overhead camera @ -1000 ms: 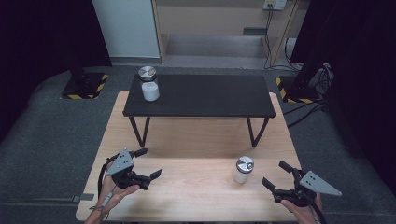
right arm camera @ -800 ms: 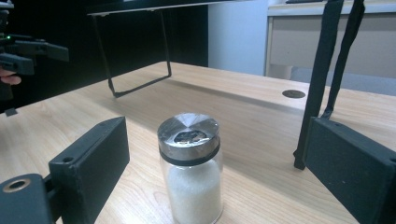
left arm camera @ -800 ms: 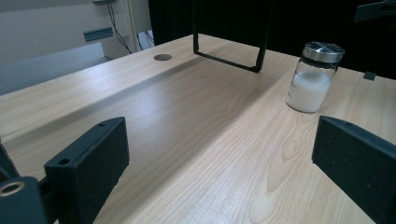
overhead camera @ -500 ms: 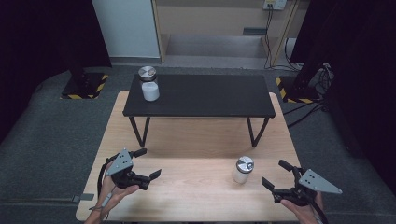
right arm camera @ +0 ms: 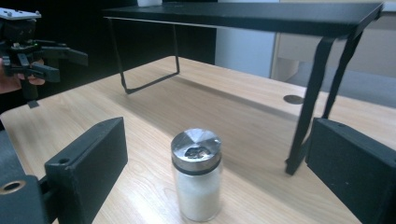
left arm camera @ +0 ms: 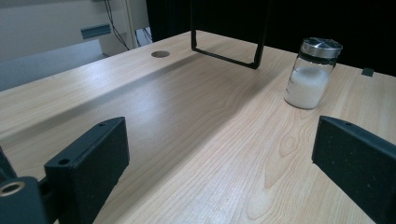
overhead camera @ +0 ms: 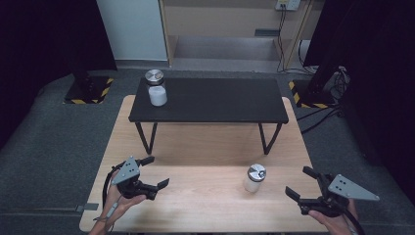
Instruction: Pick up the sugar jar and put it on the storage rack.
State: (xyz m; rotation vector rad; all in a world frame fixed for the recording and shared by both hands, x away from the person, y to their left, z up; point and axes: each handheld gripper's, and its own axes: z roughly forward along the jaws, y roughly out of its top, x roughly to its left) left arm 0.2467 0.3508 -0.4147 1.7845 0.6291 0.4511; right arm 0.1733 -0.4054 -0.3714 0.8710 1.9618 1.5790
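Between my right gripper's jaws, a little ahead of the pads and nearer the left one, stands the salt shaker, upright on the wooden table. These jaws have just been opening and are spread wide, clear of the glass. My left gripper is released too, empty, with the shaker well ahead near its right jaw. I judge it light but fragile: smooth glass, slippery, metal cap perhaps loose. I would take it at mid-body, below the cap, squeezing gently.

A grey carpeted floor lies under the wooden table, with dark curtains behind.
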